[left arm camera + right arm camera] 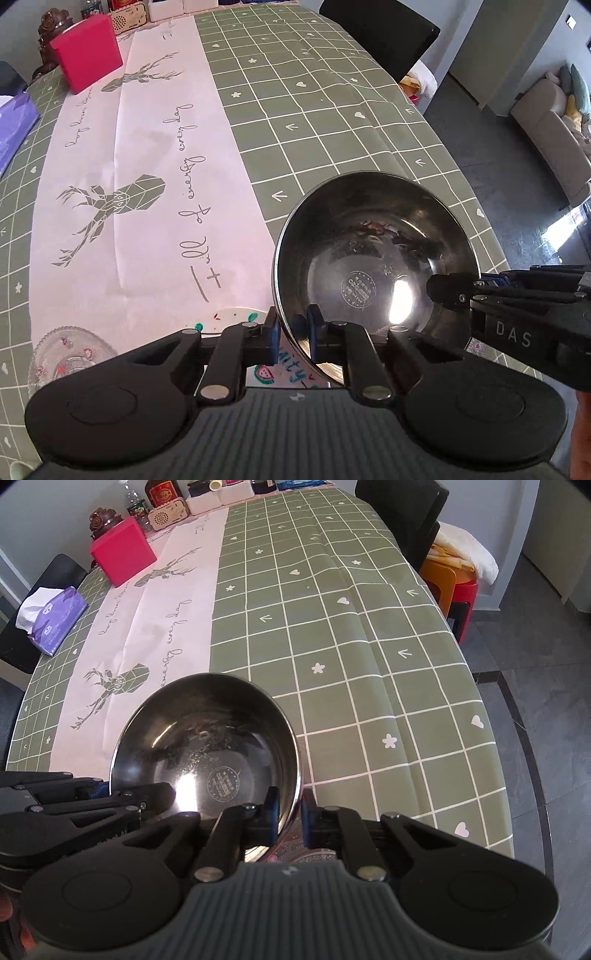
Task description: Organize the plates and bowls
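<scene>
A shiny steel bowl point(369, 254) point(207, 738) hangs tilted above the table, held from two sides. My left gripper point(295, 328) is shut on the bowl's near-left rim, one pad inside and one outside. In the right wrist view my right gripper point(290, 812) is likewise shut on the near-right rim. Each gripper also shows in the other's view: the right gripper point(450, 291) and the left gripper point(147, 794). Under the bowl lie a white plate point(236, 317) with coloured drawings and a patterned glass plate point(70, 358), both partly hidden.
The table wears a green checked cloth point(369, 664) with a white deer runner point(147, 166). A red box point(88, 51) and a purple tissue pack point(55, 616) sit at the far left. A black chair point(380, 33) and coloured stools point(454, 579) stand beyond the right edge.
</scene>
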Tool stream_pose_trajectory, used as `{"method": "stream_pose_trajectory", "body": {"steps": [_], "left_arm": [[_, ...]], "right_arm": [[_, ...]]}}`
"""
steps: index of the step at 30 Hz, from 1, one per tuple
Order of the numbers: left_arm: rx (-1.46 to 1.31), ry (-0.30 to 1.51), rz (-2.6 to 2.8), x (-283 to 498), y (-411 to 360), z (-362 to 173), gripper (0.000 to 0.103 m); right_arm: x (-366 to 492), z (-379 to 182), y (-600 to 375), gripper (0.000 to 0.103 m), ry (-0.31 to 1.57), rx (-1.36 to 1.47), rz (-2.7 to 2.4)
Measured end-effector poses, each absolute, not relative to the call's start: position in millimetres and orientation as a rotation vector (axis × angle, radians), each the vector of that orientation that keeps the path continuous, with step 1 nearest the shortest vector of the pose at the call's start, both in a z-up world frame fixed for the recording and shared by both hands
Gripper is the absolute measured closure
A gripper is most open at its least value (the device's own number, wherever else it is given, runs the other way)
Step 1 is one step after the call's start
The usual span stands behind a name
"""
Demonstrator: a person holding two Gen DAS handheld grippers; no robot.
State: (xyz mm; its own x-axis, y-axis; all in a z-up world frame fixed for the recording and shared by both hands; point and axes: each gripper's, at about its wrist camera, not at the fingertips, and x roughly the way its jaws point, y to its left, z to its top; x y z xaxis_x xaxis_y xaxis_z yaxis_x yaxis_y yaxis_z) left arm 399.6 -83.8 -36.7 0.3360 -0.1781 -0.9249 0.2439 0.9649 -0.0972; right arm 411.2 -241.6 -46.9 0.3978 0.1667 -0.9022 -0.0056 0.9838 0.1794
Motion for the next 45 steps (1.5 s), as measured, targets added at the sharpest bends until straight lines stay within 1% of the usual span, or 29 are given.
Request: {"method": "stream_pose_trajectory", "body": {"steps": [7,15,21,26,34,45], "left_arm": [[0.084,1.195,-0.268,359,-82,1,0.087],[0.124,1.169,-0.261,293,-77,43,0.087],[0.168,1.147,-0.242,236,-62,60,0.087],[0.186,1.166,-0.231,191,-37,65,0.086],[0.211,1.235,-0.196,143,13,59,0.086],[0.299,1.344,-0.222,110,71,26,0.085]], "right_arm": [[369,-11,-241,0.095,1.133,0.137,0.149],[306,27,-235,0.095,1.085,0.102,0.21],[249,45,-215,0.095,1.075,0.056,0.283],[205,52,-188,0.095,1.081,0.003,0.352],[155,43,-140,0.094,1.117,-0.018,0.47],[124,-3,-75,0.093,1.22,-0.016,0.59]]}}
